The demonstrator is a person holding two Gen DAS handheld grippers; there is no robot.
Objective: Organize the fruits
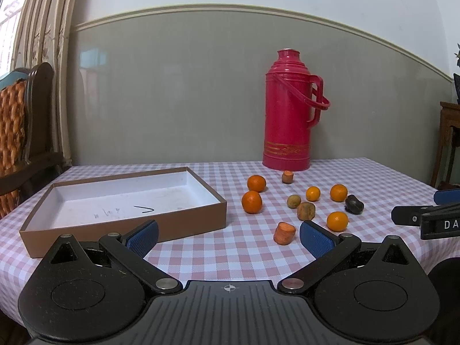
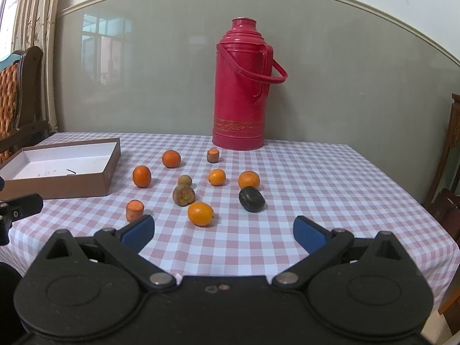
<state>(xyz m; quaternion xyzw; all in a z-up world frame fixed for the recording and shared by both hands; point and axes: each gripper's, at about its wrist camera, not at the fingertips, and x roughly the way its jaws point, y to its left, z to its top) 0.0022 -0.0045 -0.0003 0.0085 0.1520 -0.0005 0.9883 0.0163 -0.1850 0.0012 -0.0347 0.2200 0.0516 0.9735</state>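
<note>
Several oranges lie loose on the checked tablecloth, the nearest one (image 2: 200,214) (image 1: 337,221) in front of my right gripper. Two carrot stubs (image 1: 284,233) (image 2: 213,155), two brownish spoiled fruits (image 2: 183,195) (image 2: 184,180) and a dark rotten one (image 2: 251,199) lie among them. An empty brown box (image 1: 126,221) (image 2: 112,169) with a white inside stands to the left. My left gripper (image 1: 228,237) is open and empty, just behind the near carrot stub. My right gripper (image 2: 224,234) is open and empty, just short of the nearest orange.
A tall red thermos (image 1: 289,112) (image 2: 243,86) stands at the back against the wall. A wooden chair (image 1: 26,132) is at the left, dark wooden furniture (image 2: 452,158) at the right. The right gripper's body (image 1: 425,218) shows at the left view's right edge.
</note>
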